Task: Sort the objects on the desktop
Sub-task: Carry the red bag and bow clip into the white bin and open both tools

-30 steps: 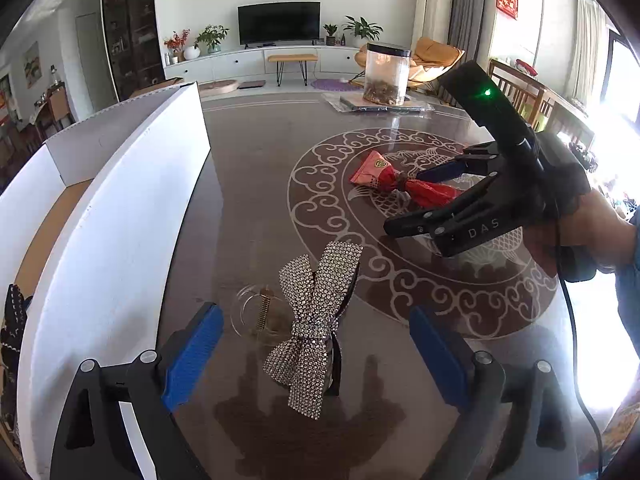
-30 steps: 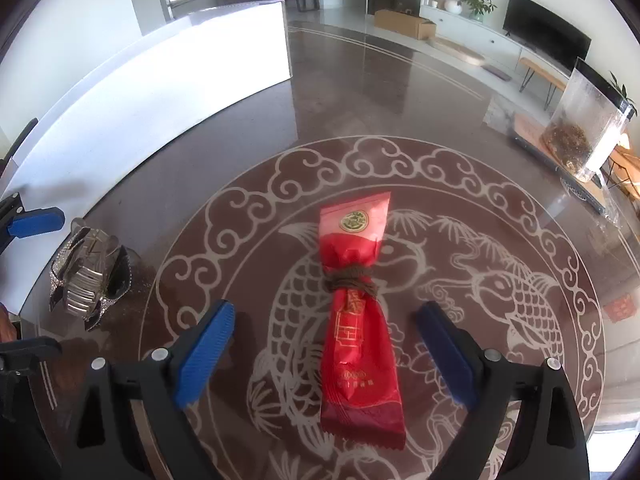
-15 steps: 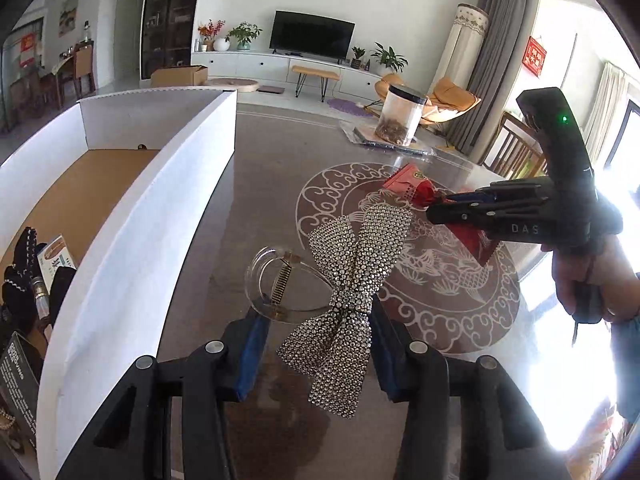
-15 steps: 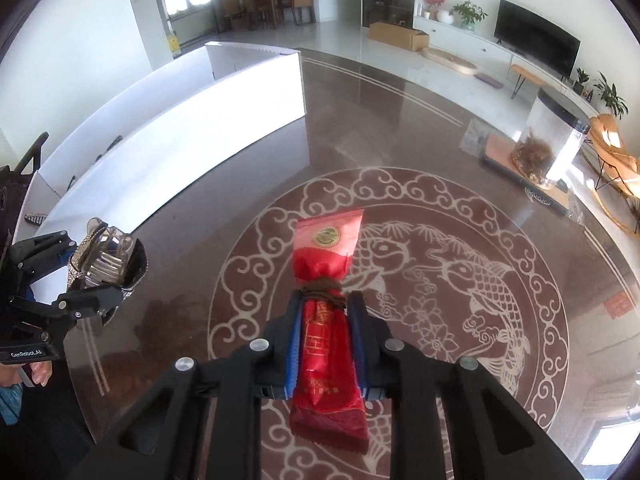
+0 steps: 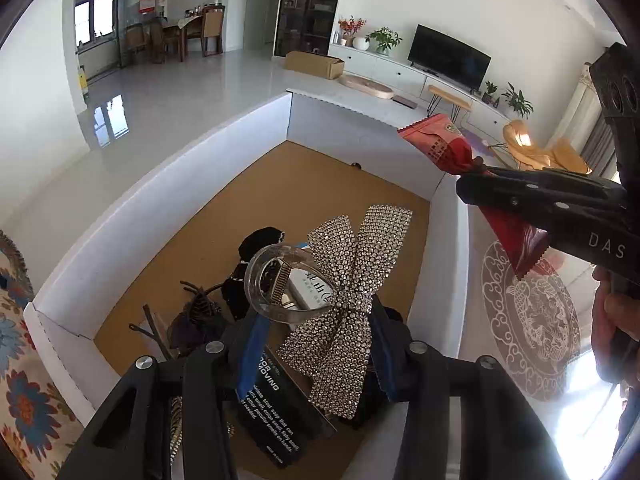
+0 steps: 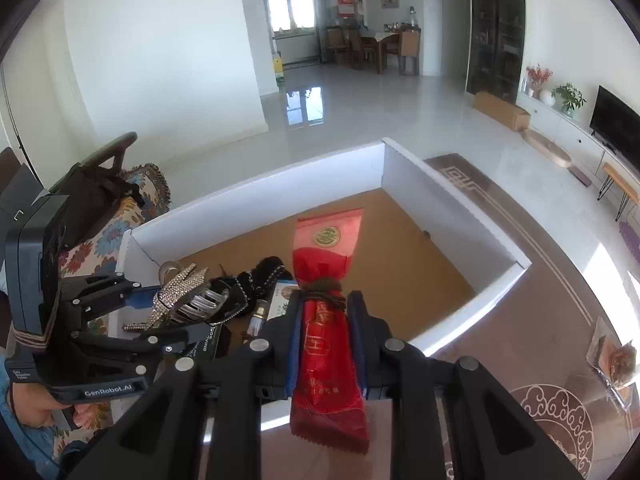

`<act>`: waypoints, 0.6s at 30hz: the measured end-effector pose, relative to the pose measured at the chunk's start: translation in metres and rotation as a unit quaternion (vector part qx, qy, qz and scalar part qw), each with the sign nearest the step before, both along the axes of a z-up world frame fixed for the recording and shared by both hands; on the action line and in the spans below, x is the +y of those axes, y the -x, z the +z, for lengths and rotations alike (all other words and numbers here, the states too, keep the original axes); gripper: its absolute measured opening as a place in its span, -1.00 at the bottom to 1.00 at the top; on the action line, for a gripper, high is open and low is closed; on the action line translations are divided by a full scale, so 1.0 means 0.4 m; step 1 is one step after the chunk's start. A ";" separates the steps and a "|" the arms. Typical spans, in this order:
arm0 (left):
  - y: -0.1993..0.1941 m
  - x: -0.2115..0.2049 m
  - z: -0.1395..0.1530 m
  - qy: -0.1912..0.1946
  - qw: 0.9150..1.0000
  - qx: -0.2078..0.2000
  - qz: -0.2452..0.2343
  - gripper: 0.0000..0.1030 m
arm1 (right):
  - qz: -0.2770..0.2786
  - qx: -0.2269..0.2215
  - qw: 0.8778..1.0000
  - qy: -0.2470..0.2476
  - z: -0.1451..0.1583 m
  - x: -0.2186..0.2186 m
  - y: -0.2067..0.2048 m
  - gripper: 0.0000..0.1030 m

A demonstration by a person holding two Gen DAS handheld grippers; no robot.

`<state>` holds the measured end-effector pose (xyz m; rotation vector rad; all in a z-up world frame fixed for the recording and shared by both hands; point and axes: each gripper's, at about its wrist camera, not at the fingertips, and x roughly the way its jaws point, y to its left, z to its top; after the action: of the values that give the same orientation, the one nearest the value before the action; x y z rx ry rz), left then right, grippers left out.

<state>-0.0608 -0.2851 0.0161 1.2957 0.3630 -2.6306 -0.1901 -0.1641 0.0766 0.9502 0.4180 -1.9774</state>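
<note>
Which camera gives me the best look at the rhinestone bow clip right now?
The left wrist view. The rhinestone bow clip fills its centre face-on, pinched in the left gripper above the white box. The right wrist view shows the clip only edge-on and small at the left.

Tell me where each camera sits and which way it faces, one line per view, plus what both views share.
Left wrist: sits on the left tool, looks down into the white box; its fingers clamp the rhinestone bow clip; the right tool and a hand show at right.
Right wrist: sits on the right tool, faces the box over the near wall; its fingers clamp the red packet; the left tool shows at left.
Shared: box, bow clip, packet, patterned table.
</note>
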 end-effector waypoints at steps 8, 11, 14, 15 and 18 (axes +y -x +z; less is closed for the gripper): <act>0.036 -0.038 -0.084 -0.012 0.998 -0.058 0.036 0.57 | -0.008 -0.050 0.995 -0.086 -0.198 -0.163 0.095 0.01; 0.015 -0.041 -0.055 0.001 0.998 -0.033 0.052 0.95 | -0.028 -0.057 0.996 -0.063 -0.188 -0.136 0.116 0.61; -0.007 -0.045 -0.017 0.005 0.997 -0.010 0.074 0.95 | -0.041 -0.058 0.996 -0.062 -0.153 -0.099 0.126 0.68; -0.018 -0.043 -0.004 0.005 0.996 -0.002 0.085 0.97 | -0.044 -0.056 0.995 -0.065 -0.136 -0.086 0.124 0.75; -0.040 -0.032 0.028 -0.002 0.994 0.015 0.107 0.97 | -0.047 -0.035 0.995 -0.079 -0.088 -0.058 0.105 0.97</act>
<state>-0.0446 -0.2979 0.0271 1.1494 0.4817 -2.4739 -0.2321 -0.1872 0.0413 1.1534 0.5040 -2.0122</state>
